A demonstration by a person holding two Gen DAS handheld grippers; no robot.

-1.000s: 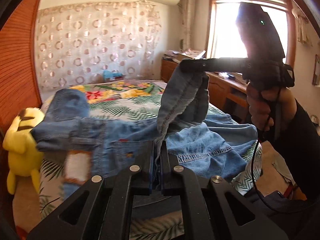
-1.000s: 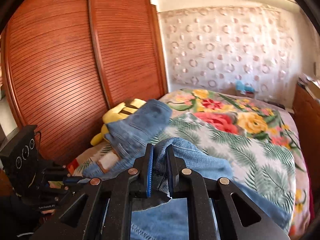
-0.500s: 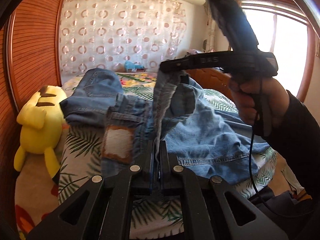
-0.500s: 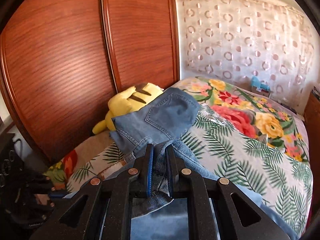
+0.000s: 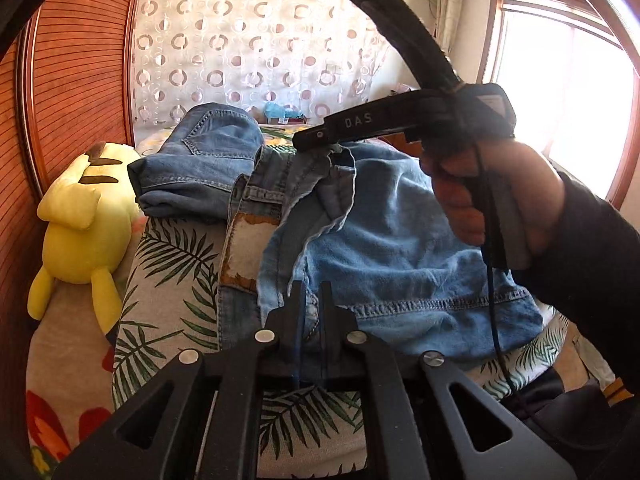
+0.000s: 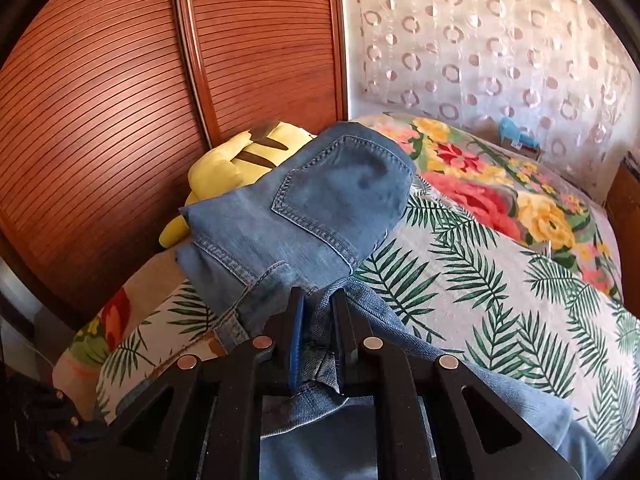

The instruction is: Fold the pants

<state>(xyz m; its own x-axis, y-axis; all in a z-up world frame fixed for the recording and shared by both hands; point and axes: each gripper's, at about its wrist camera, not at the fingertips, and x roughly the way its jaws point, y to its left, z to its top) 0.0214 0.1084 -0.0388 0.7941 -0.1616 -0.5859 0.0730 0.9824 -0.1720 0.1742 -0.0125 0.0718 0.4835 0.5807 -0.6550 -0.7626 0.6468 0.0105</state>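
Denim pants (image 5: 400, 248), light blue, lie bunched across a bed (image 5: 168, 264) covered in a palm-leaf and floral print; one part, showing a back pocket (image 6: 340, 184), rests beside a yellow plush toy (image 5: 80, 216) near the wooden louvred wardrobe (image 6: 120, 100). Left gripper (image 5: 311, 300): fingers nearly together, pinching a fold of denim near a stitched hem. Right gripper (image 6: 317, 320): fingers close-set, clamped on a bunched denim edge, raised slightly above the bed in the left view. Right hand (image 5: 492, 196) grasps its handle. Patterned curtain (image 6: 500, 40) behind.
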